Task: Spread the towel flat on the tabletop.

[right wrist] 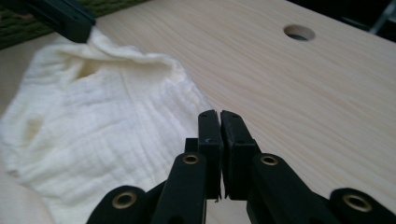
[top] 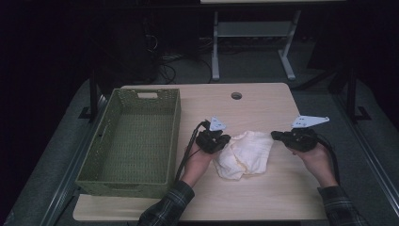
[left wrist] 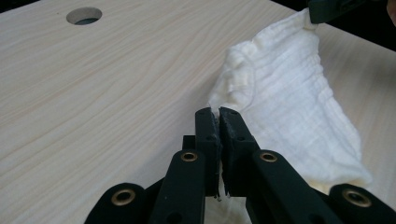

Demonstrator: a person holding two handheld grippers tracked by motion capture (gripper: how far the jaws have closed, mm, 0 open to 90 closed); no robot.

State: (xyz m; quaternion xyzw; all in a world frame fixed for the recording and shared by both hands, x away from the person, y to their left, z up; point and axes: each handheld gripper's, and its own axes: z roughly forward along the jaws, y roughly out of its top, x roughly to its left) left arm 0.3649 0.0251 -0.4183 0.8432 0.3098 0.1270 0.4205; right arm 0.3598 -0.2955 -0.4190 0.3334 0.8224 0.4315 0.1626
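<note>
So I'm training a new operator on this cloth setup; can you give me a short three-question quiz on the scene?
1. True or false: the left claw is shut on the cloth.
2. What does the right claw pinch: A the basket, B the cloth, C nothing?
3. Which side of the cloth is the basket on in the high view?

Key: 1 true. 2 B, a corner of the cloth. 3 The left, on the table.
</note>
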